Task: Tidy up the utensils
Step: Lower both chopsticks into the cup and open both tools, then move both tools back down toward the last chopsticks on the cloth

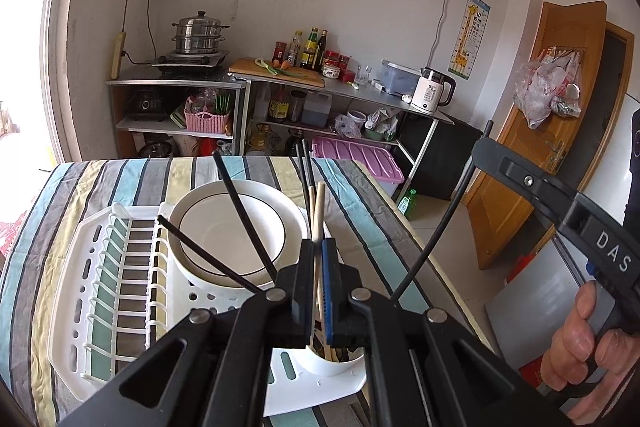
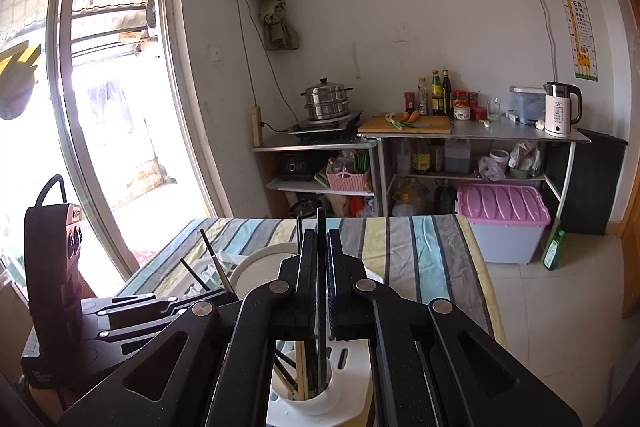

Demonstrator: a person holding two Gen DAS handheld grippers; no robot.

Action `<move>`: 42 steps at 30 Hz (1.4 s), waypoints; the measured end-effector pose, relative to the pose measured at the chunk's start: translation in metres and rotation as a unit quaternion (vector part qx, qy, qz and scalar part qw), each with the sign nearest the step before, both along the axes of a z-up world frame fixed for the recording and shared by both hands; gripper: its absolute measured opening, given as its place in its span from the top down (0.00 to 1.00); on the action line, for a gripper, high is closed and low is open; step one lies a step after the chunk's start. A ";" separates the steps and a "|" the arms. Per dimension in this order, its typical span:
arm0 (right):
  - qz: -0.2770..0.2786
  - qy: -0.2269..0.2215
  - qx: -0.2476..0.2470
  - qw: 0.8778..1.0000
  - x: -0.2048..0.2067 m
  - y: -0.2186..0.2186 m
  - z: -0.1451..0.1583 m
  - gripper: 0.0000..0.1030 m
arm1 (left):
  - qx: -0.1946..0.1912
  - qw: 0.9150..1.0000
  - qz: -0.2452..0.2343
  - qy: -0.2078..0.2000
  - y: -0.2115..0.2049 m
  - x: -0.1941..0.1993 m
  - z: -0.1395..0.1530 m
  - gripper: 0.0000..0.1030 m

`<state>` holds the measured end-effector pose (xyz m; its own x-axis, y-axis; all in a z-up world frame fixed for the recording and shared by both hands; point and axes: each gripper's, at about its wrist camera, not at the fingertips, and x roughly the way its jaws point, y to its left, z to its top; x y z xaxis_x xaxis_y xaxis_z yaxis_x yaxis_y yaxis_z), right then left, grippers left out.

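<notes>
My left gripper (image 1: 319,251) is shut on a pale wooden chopstick (image 1: 319,207) that slants down into the white utensil cup (image 1: 340,367) at the near corner of the white dish rack (image 1: 80,267). Several black chopsticks (image 1: 240,203) fan out of the same cup. My right gripper (image 2: 322,251) is shut on a dark chopstick (image 2: 321,223) whose lower end stands in the cup (image 2: 308,401) among other sticks. In the left wrist view the right gripper (image 1: 482,151) shows at the right, held by a hand (image 1: 580,343).
White bowls and plates (image 1: 224,227) lie stacked in the rack on a striped tablecloth (image 1: 372,211). The table's right edge drops to a tiled floor (image 2: 560,307). Behind stand metal shelves with a kettle (image 1: 432,91), a steamer pot (image 1: 198,35) and bottles.
</notes>
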<state>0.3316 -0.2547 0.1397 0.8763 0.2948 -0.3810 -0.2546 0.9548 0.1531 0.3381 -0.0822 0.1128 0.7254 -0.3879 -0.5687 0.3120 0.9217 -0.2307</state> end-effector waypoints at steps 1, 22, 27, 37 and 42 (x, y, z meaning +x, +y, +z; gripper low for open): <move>-0.001 0.005 0.000 1.000 0.002 -0.001 -0.003 0.96 | 0.002 1.000 0.001 0.004 0.000 0.001 -0.003 0.96; -0.007 0.029 0.000 1.000 -0.007 -0.017 -0.006 0.87 | 0.029 0.999 0.013 0.007 0.015 -0.008 -0.015 0.89; -0.007 0.022 0.010 1.000 -0.032 -0.022 -0.009 0.87 | 0.035 0.999 0.016 -0.013 0.027 -0.036 -0.017 0.79; 0.012 0.033 0.004 0.999 -0.101 -0.018 -0.041 0.86 | 0.018 1.000 0.017 -0.019 0.051 -0.116 -0.043 0.74; 0.027 0.054 -0.010 0.998 -0.130 -0.011 -0.063 0.86 | 0.026 1.000 0.007 -0.006 0.052 -0.147 -0.060 0.74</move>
